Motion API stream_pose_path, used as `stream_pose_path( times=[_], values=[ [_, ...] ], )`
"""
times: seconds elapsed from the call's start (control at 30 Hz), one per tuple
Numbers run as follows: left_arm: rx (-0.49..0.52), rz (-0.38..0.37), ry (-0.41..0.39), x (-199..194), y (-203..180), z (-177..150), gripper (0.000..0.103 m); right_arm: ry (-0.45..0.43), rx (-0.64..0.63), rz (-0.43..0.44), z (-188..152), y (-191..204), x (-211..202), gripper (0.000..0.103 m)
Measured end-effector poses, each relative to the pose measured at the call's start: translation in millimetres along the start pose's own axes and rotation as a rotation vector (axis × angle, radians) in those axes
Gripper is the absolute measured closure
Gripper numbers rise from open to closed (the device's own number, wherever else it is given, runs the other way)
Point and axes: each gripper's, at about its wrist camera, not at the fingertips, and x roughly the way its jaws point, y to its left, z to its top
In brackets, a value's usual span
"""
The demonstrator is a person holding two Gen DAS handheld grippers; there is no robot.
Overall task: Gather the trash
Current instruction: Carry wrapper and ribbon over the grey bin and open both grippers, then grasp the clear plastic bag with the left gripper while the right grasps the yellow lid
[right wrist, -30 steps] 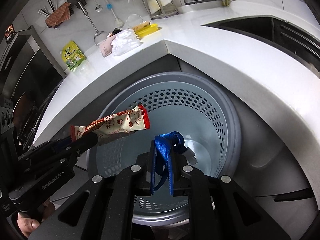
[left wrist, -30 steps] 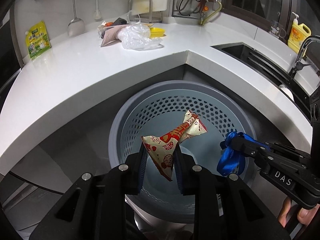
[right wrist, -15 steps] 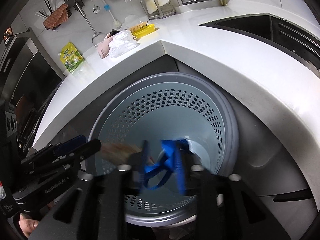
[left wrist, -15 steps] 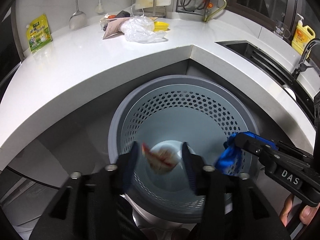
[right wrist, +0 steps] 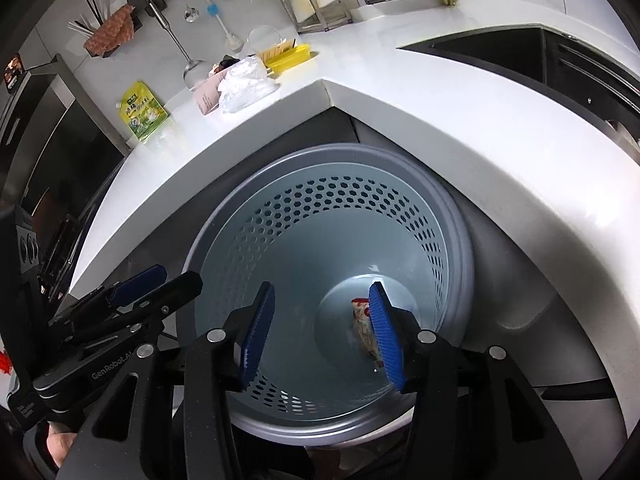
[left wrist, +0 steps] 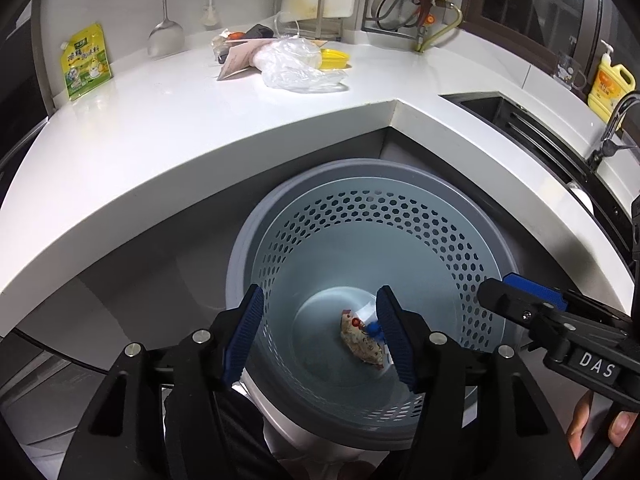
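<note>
A grey perforated trash bin (left wrist: pixel 360 216) stands below the counter's corner. On its bottom lies a red-and-cream snack wrapper (left wrist: pixel 360 342) with a blue scrap (left wrist: pixel 374 326) beside it. My left gripper (left wrist: pixel 320 332) hovers over the bin's mouth, its jaws opening with nothing between them. At the right edge of that view my right gripper (left wrist: pixel 500 288) reaches in over the rim. In the right wrist view my right gripper (right wrist: pixel 322 332) is also opening and empty above the bin (right wrist: pixel 320 208). The wrapper (right wrist: pixel 362 324) shows partly behind its right finger, and my left gripper (right wrist: pixel 176 278) is at the left.
The white countertop (left wrist: pixel 200 128) wraps around the bin. It carries a clear plastic bag (left wrist: pixel 292 66), a pink card (left wrist: pixel 236 60), a yellow dish (left wrist: pixel 334 58) and a yellow-green pouch (left wrist: pixel 86 66). A sink (left wrist: pixel 520 120) and a yellow soap bottle (left wrist: pixel 610 84) are at the right.
Both grippers have opened. The wrapper left the left jaws and the blue scrap left the right jaws; both have fallen to the bottom of the bin.
</note>
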Motion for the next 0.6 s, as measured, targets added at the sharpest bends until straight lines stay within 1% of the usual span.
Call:
stream_pose_path(
  times=[0.2,0.4,0.47,0.6],
  values=[
    [-0.008,0.001,-0.010,-2.5,4.4,1.9,0.043,-0.017,0.002,0.004,-1.5,0.0,-0.4,0.054],
    [-0.031,0.011,-0.054,-11.7,10.2,6.9,0.030,-0.063,-0.013,-0.002,-0.7,1.7,-7.4,0.048],
    [-0.037,0.026,-0.079,-16.1,13.3,10.5,0.023,-0.087,-0.020,-0.005,0.2,2.7,-10.4,0.045],
    [-0.048,0.055,-0.139,-26.4,18.8,21.4,0.017,-0.137,-0.045,-0.005,8.6,5.5,-15.9,0.040]
  ],
)
